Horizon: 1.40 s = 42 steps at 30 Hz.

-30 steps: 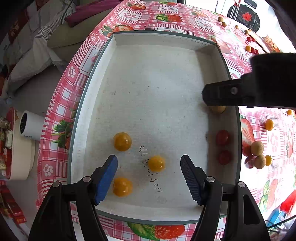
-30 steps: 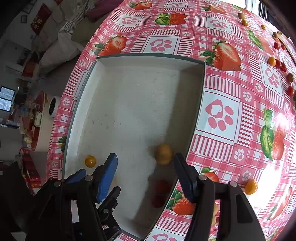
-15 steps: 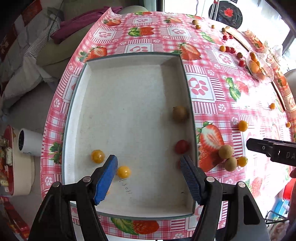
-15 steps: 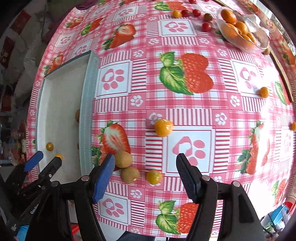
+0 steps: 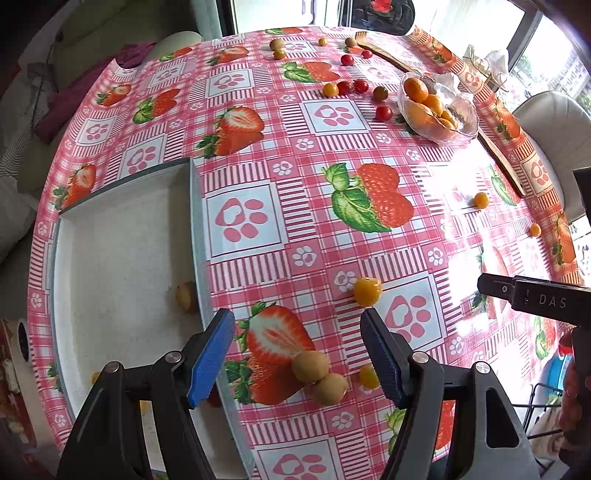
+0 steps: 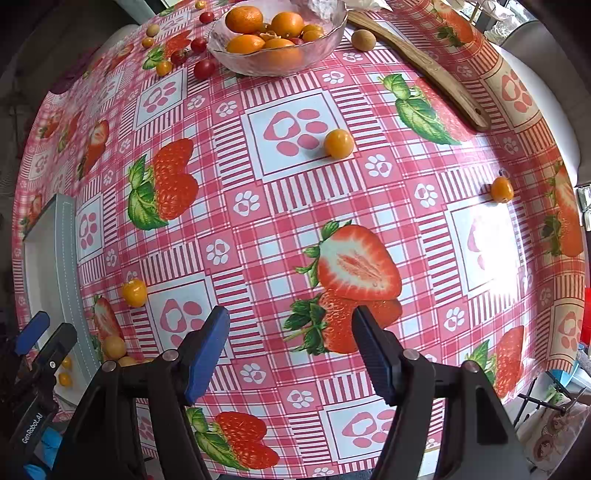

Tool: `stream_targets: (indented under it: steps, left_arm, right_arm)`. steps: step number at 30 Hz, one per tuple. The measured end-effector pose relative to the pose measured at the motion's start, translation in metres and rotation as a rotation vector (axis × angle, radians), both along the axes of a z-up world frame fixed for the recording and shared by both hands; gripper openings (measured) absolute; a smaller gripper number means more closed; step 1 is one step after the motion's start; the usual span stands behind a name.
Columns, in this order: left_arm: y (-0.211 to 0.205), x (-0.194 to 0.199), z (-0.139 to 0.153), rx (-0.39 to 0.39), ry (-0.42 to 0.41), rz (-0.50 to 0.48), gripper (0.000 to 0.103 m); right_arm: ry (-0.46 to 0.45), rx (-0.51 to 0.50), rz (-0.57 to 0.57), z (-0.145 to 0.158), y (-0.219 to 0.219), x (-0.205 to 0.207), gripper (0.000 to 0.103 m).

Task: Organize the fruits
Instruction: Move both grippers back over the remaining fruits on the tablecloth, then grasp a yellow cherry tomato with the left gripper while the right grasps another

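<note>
I have swung both claws off the white rectangular tray (image 5: 122,236), now at frame left, out over the strawberry-print surface (image 5: 332,155). Left claw (image 5: 297,354) and right claw (image 6: 290,347) gape empty. Two tan round fruits (image 5: 319,376) sit between my left fingers, next pick probably.

A pink checked tablecloth (image 5: 317,236) printed with strawberries and paw marks covers the round surface. A long wooden utensil (image 6: 424,70) lies near the far right edge of the surface, its handle end running toward the right edge. Past the far left edge sits a pale sofa (image 5: 33,122) with a maroon cloth (image 5: 74,96) draped over it. A light chair back (image 5: 554,122) stands beyond the right edge. Bright window panes (image 5: 280,14) rise behind the far edge.
</note>
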<state>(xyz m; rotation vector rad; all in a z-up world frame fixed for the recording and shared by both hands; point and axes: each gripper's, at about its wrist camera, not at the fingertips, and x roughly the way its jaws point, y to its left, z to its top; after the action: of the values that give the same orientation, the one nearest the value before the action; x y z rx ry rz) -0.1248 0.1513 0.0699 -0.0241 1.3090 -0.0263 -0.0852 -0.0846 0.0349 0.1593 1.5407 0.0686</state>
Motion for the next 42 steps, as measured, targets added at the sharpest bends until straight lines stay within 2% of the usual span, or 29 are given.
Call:
stream_targets:
  steps: [5,11,19,24,31,33,36,38,39,42]
  left_arm:
    - [-0.024,0.015,-0.021,0.003,0.044,-0.020,0.071]
    - [-0.036,0.026,-0.040,0.016,0.080,0.000,0.071]
    - [-0.040,0.034,-0.055,0.017,0.111,0.042,0.071]
    - [-0.040,0.036,-0.059,0.012,0.114,0.062,0.071]
    - [-0.043,0.034,-0.061,0.013,0.113,0.069,0.070]
    - [-0.043,0.033,-0.060,0.011,0.110,0.077,0.066]
    - [-0.041,0.031,-0.056,0.002,0.101,0.073,0.048]
    - [-0.040,0.031,-0.053,-0.006,0.097,0.060,0.025]
    - [-0.039,0.031,-0.052,-0.014,0.099,0.055,0.024]
    - [-0.035,0.029,-0.050,-0.038,0.103,0.054,0.024]
  right_arm:
    - [-0.009,-0.015,-0.020,-0.003,-0.025,0.018,0.072]
    - [-0.032,-0.026,-0.017,-0.006,-0.045,0.048,0.072]
    - [-0.062,-0.058,0.035,-0.020,-0.048,0.097,0.071]
    - [-0.076,-0.083,0.072,-0.029,-0.038,0.124,0.063]
    - [-0.101,-0.136,0.119,-0.033,0.000,0.136,0.037]
    - [-0.101,-0.133,0.124,-0.033,0.003,0.140,0.032]
    - [-0.098,-0.120,0.125,-0.034,0.011,0.141,0.023]
    - [-0.097,-0.110,0.117,-0.033,0.011,0.135,0.023]
    - [-0.096,-0.104,0.111,-0.032,0.006,0.120,0.023]
    - [-0.090,-0.086,0.099,-0.028,0.001,0.108,0.022]
